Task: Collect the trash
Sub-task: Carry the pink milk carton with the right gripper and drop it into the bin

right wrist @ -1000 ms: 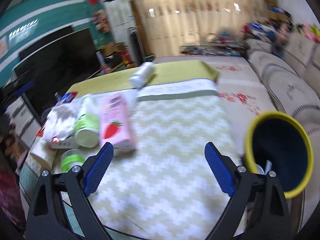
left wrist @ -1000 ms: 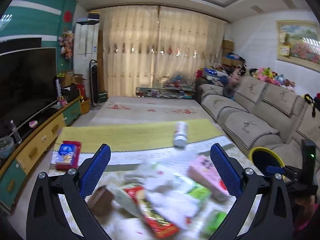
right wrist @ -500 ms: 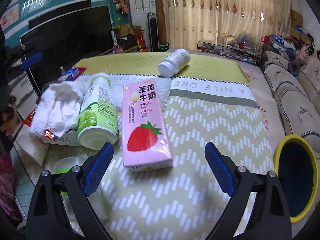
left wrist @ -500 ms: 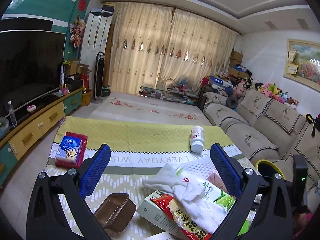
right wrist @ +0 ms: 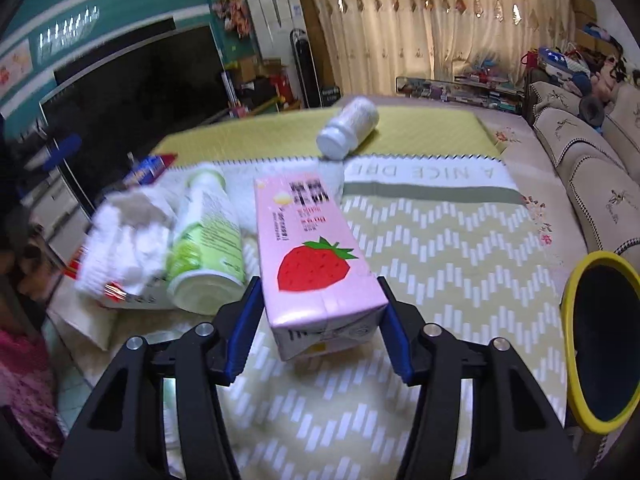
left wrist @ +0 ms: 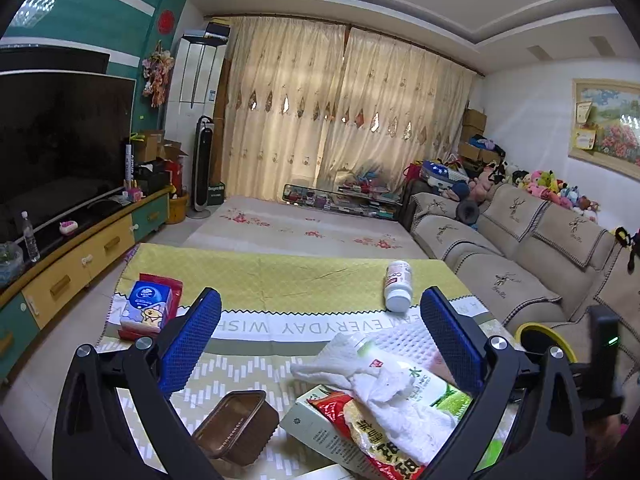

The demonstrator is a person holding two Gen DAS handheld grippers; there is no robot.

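A pink strawberry milk carton (right wrist: 312,256) lies on the patterned tablecloth (right wrist: 432,240). My right gripper (right wrist: 320,320) straddles its near end, jaws narrowed with both pads close beside or touching its sides. Left of it lie a green-and-white bottle (right wrist: 204,236) and crumpled white tissue (right wrist: 128,236). A white pill bottle (right wrist: 350,126) lies further back. The yellow-rimmed bin (right wrist: 600,344) stands at the right. My left gripper (left wrist: 320,344) is open and empty above a red snack bag (left wrist: 372,436), tissue (left wrist: 384,392) and a brown plastic tray (left wrist: 236,432).
A blue tissue pack on a red packet (left wrist: 148,312) lies at the table's left. A beige sofa (left wrist: 520,248) runs along the right. A TV and cabinet (left wrist: 60,184) stand on the left. The yellow-rimmed bin (left wrist: 544,340) stands between table and sofa.
My right gripper moved forward onto the pink carton and narrowed its jaws around it. The left gripper stayed open and nearly still over the trash pile.
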